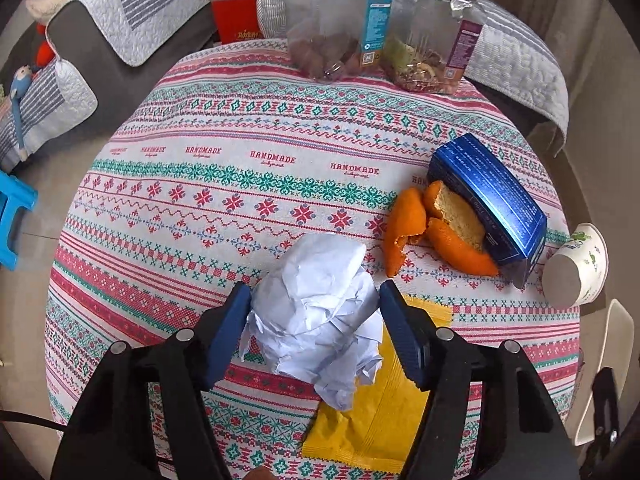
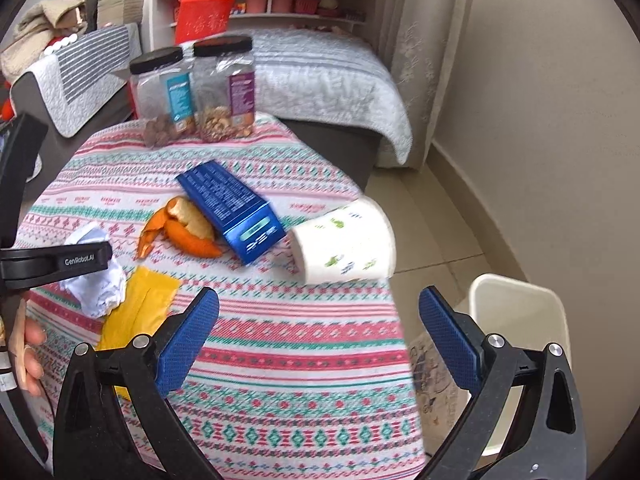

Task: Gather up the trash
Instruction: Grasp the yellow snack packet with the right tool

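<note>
Round table (image 1: 240, 184) under patterned cloth; white bin (image 2: 520, 312) on floor just beside its right edge. Blue box (image 1: 492, 200) leans on orange peel (image 1: 424, 224); paper cup (image 2: 344, 240) on its side near table edge. Left gripper (image 1: 314, 304) jaws straddle crumpled paper (image 1: 320, 312), both pads touching it, above yellow packet (image 1: 372, 420). Right gripper (image 2: 318, 316) wide, holding nothing.

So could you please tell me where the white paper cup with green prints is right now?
The white paper cup with green prints lies tipped over at the table's right edge, just right of the blue cardboard box, above the white bin.
</note>
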`<action>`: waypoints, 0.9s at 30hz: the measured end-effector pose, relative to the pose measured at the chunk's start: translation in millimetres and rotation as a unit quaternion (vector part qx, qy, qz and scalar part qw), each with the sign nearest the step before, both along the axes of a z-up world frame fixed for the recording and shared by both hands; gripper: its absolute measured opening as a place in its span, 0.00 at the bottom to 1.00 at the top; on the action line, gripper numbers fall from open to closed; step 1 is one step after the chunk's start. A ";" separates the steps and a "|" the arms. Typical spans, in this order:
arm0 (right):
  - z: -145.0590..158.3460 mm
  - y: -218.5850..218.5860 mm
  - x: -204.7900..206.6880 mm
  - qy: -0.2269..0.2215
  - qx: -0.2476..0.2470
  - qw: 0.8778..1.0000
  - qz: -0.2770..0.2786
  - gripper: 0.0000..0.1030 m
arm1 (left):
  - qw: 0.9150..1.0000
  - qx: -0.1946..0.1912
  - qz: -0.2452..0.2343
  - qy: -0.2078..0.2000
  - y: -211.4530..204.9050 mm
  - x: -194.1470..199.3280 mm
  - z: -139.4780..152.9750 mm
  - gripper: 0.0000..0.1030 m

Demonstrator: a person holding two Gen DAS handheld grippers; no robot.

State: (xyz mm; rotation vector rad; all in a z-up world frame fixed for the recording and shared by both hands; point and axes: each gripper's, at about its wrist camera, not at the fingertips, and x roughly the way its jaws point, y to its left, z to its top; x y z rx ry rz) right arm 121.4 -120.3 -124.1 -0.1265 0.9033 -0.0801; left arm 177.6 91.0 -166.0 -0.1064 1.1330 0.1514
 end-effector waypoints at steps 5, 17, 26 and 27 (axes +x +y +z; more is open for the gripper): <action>-22.7 22.4 5.4 0.060 0.042 0.997 0.025 0.93 | 0.999 0.002 -0.013 -0.031 0.3 -16.8 30.3 0.61; -76.0 114.0 26.5 0.134 0.064 0.988 0.049 0.93 | 0.995 0.015 0.035 -0.097 48.8 -51.7 86.1 0.62; -80.4 135.0 12.6 0.107 0.027 0.988 0.105 0.41 | 0.992 0.003 0.048 -0.116 67.3 -62.7 98.6 0.62; -79.2 132.5 11.8 0.115 0.043 0.986 0.110 0.32 | 0.992 0.001 0.049 -0.119 68.8 -64.4 100.5 0.62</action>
